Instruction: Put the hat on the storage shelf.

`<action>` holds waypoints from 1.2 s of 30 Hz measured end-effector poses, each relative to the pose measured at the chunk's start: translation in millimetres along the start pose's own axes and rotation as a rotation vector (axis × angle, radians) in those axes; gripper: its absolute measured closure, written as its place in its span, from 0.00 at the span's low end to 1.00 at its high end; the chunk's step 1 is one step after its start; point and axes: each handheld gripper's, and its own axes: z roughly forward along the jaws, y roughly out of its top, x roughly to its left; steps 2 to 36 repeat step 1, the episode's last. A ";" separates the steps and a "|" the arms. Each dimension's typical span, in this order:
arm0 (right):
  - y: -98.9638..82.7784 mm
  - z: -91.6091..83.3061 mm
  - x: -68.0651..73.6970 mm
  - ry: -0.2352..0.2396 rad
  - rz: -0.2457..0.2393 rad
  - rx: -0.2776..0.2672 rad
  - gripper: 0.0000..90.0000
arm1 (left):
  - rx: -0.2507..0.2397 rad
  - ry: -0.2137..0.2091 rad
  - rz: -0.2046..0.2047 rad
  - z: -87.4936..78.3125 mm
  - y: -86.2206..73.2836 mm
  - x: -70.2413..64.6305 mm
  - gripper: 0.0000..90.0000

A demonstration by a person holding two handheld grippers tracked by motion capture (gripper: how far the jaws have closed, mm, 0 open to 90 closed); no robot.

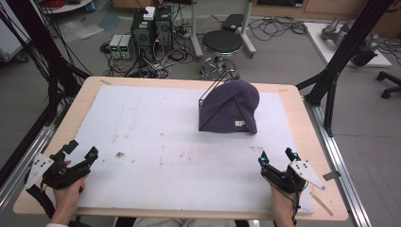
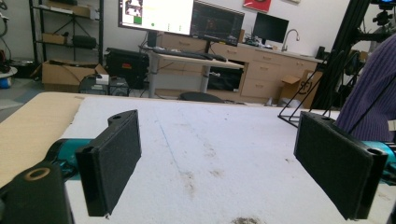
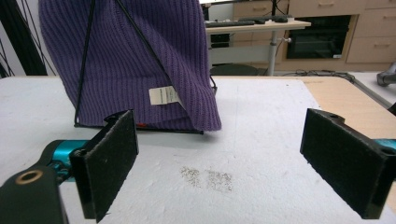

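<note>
Both tongs point(image 1: 79, 152) point(image 1: 278, 155) gape, nothing between them and purple beanie point(image 1: 231, 108).

Black stool point(image 1: 222, 43) behind table point(image 1: 61, 127)

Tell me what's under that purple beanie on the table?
The purple beanie is draped over a black wire stand; its slanted rods and base bar show in front. The knit covers the rest of the frame and anything inside.
</note>
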 end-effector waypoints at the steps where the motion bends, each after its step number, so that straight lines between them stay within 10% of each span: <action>1: 0.0 0.0 -0.3 -0.001 -0.001 -0.002 0.12 | 0.000 -0.001 -0.001 0.3 0.0 -0.1 0.17; 36: 0.0 0.0 -0.3 -0.001 -0.001 -0.002 0.12 | 0.000 -0.001 -0.001 0.3 0.0 -0.1 0.17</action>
